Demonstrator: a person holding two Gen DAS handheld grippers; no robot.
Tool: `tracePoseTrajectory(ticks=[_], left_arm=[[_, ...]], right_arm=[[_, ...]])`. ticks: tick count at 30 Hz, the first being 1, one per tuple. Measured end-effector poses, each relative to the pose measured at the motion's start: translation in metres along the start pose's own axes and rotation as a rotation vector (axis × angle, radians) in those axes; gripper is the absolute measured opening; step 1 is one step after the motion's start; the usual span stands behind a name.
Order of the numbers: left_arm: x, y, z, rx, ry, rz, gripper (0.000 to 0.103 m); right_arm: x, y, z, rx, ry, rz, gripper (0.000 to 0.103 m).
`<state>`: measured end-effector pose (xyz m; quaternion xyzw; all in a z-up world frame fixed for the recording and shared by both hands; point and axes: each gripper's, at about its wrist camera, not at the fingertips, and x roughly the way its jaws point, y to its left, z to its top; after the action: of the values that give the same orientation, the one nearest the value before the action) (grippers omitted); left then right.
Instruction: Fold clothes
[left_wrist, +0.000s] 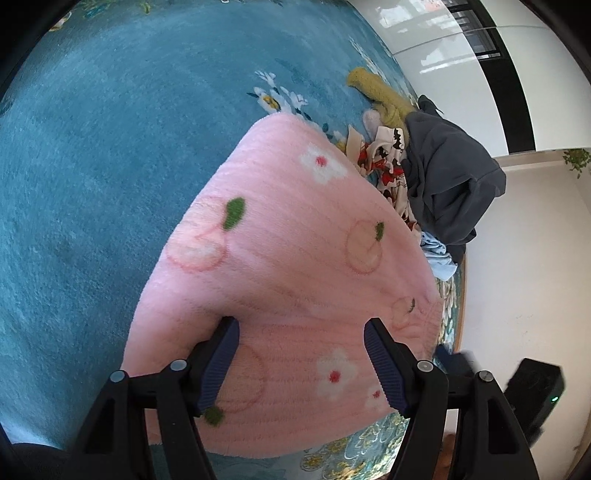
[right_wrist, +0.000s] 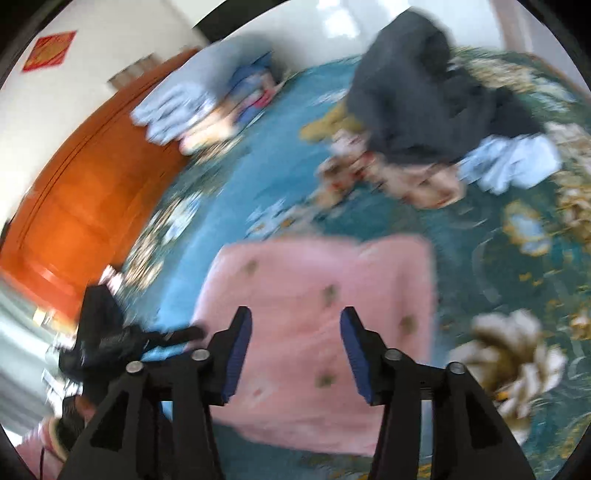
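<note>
A pink fleece garment (left_wrist: 280, 258) with cherries and white flowers lies folded on the blue carpet (left_wrist: 110, 147). My left gripper (left_wrist: 301, 325) is open, its fingers over the garment's near part, nothing between the pads. In the blurred right wrist view the same pink garment (right_wrist: 317, 317) lies flat under my right gripper (right_wrist: 295, 314), which is open and empty. The left gripper (right_wrist: 110, 332) shows at the garment's left edge there.
A heap of unfolded clothes lies beyond the pink garment: a dark grey hoodie (left_wrist: 447, 177), a yellow knit piece (left_wrist: 380, 96), a patterned cloth (left_wrist: 384, 162) and a light blue item (left_wrist: 439, 258). A stack of folded clothes (right_wrist: 207, 110) sits near an orange wooden board (right_wrist: 81, 206). White floor borders the carpet.
</note>
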<state>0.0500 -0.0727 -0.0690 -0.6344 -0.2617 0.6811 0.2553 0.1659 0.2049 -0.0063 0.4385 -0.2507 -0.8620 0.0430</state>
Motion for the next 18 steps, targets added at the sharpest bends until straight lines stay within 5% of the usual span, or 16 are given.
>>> tracePoseTrajectory(ticks=[3,6,14,18], left_arm=[[0.0,0.001,0.0,0.0,0.007,-0.015,0.074],[-0.002,0.002,0.0,-0.001,0.012,-0.025,0.074],[-0.041,0.006,0.001,-0.041,-0.069,-0.207,0.075],[-0.051,-0.001,0.023,0.053,-0.071,0.013,0.079]], right_arm=[[0.031,-0.014,-0.019,0.032,0.059,-0.081,0.054],[0.048,-0.043,-0.035,0.129,0.091,-0.043,0.054],[-0.002,-0.042,-0.022,0.159,-0.03,0.002,0.06],[0.0,-0.067,-0.027,0.24,-0.015,-0.04,0.068]])
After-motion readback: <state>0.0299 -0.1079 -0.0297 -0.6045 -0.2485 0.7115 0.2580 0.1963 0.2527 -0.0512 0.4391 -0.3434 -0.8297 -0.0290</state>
